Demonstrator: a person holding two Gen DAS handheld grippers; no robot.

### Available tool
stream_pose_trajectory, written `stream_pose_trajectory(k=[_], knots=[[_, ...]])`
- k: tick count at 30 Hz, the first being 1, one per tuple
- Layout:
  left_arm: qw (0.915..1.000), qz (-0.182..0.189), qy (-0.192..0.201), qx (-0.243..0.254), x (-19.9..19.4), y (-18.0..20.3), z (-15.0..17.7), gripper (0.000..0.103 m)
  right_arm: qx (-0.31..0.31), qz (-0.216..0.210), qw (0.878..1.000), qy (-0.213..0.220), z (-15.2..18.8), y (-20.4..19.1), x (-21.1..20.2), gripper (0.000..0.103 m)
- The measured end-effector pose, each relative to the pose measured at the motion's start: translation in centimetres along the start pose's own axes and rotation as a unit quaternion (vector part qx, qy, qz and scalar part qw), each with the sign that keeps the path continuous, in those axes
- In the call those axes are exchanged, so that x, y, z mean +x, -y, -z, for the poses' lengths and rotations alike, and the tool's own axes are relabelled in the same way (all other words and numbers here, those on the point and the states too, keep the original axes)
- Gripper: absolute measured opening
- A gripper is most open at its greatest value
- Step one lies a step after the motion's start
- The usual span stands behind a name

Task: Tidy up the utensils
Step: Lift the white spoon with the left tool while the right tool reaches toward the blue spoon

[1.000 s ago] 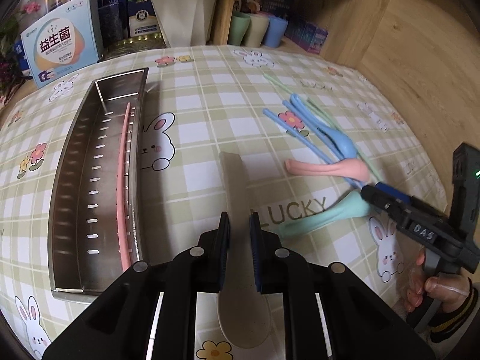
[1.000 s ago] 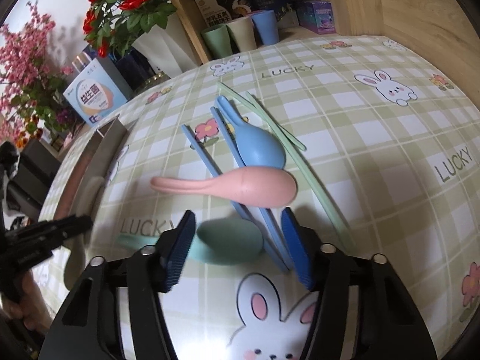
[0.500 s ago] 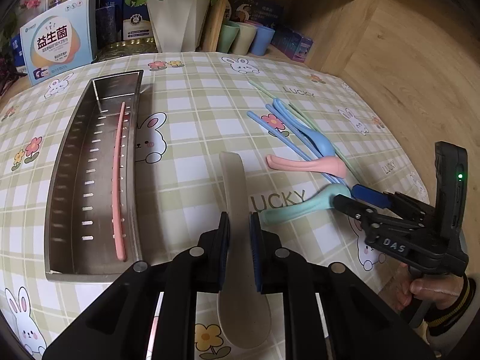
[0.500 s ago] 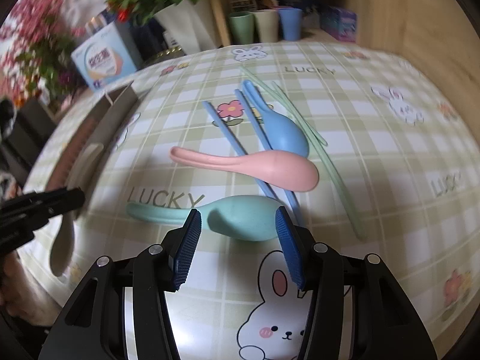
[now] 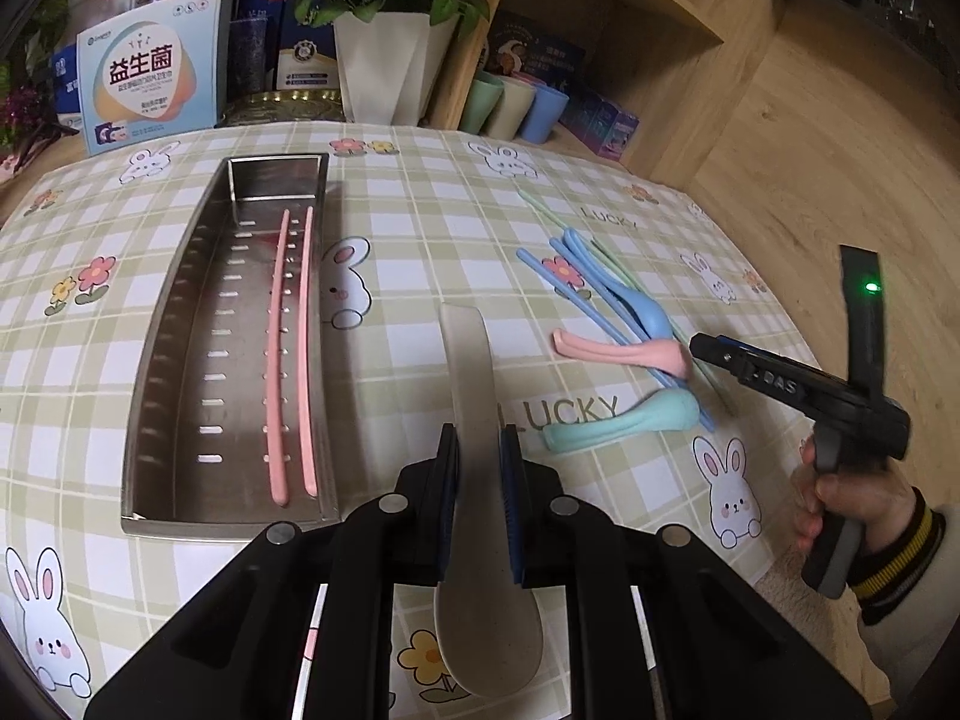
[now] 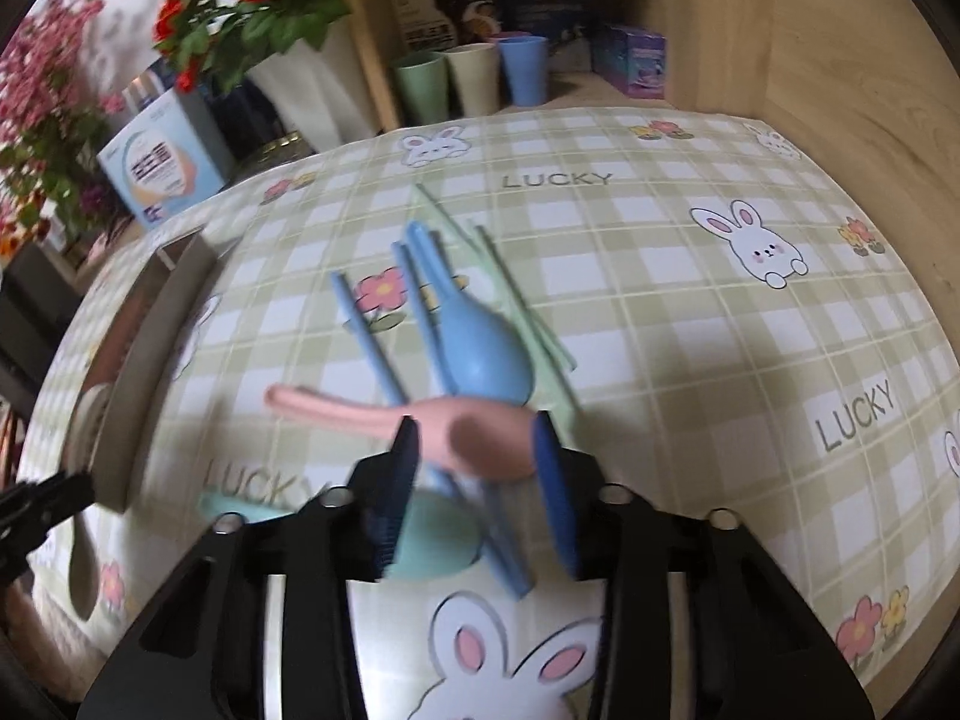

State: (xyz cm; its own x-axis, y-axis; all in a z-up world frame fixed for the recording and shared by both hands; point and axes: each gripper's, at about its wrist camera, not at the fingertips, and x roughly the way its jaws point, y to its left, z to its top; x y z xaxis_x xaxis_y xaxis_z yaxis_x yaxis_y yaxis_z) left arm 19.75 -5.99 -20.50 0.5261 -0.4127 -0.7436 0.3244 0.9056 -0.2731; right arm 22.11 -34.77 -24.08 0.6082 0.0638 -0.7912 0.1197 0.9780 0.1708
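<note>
From the left wrist, the left gripper (image 5: 479, 468) has its jaws clamped on the handle of a beige spoon (image 5: 480, 540), above the table (image 5: 420, 228) just right of a metal tray (image 5: 180, 360) holding two pink chopsticks (image 5: 291, 360). From the right wrist, the right gripper (image 6: 474, 486) has its jaws closing around the bowl of a pink spoon (image 6: 468, 432), which lies across blue chopsticks (image 6: 372, 342) beside a blue spoon (image 6: 480, 354) and a teal spoon (image 6: 432, 540).

Four spoons (image 5: 618, 354), perhaps six chopsticks (image 5: 291, 354).

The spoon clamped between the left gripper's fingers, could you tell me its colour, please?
Beige, a pale speckled plastic spoon; the left wrist view shows it best.
</note>
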Motion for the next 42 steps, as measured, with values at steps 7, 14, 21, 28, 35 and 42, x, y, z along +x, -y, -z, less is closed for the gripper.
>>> stream_pose_trajectory(k=[7,14,21,28,35,42], knots=[[0.9999,-0.004,0.012,-0.006,-0.3,-0.2,-0.2,0.013,-0.024,0.024,0.999,-0.012,-3.6,1.0,3.2,0.019],[0.9998,-0.008,0.016,-0.012,-0.2,-0.6,-0.8,0.013,-0.027,0.012,0.998,-0.049,-4.0,1.6,4.5,0.011],[0.9999,0.001,0.005,-0.012,0.8,-0.3,-0.7,0.013,-0.023,-0.002,0.998,-0.066,-1.8,2.9,3.5,0.011],[0.9999,-0.001,0.0,-0.012,0.9,-0.4,-0.5,0.013,-0.034,0.007,0.997,-0.069,-0.8,2.9,3.5,0.011],[0.9999,-0.002,-0.003,-0.011,0.9,-0.2,-0.3,0.013,-0.049,0.023,0.996,-0.063,-1.2,2.1,3.9,0.012],[0.9999,-0.007,0.001,-0.013,0.3,-0.3,-0.3,0.013,-0.07,0.029,0.995,-0.069,-2.6,1.2,5.0,0.013]])
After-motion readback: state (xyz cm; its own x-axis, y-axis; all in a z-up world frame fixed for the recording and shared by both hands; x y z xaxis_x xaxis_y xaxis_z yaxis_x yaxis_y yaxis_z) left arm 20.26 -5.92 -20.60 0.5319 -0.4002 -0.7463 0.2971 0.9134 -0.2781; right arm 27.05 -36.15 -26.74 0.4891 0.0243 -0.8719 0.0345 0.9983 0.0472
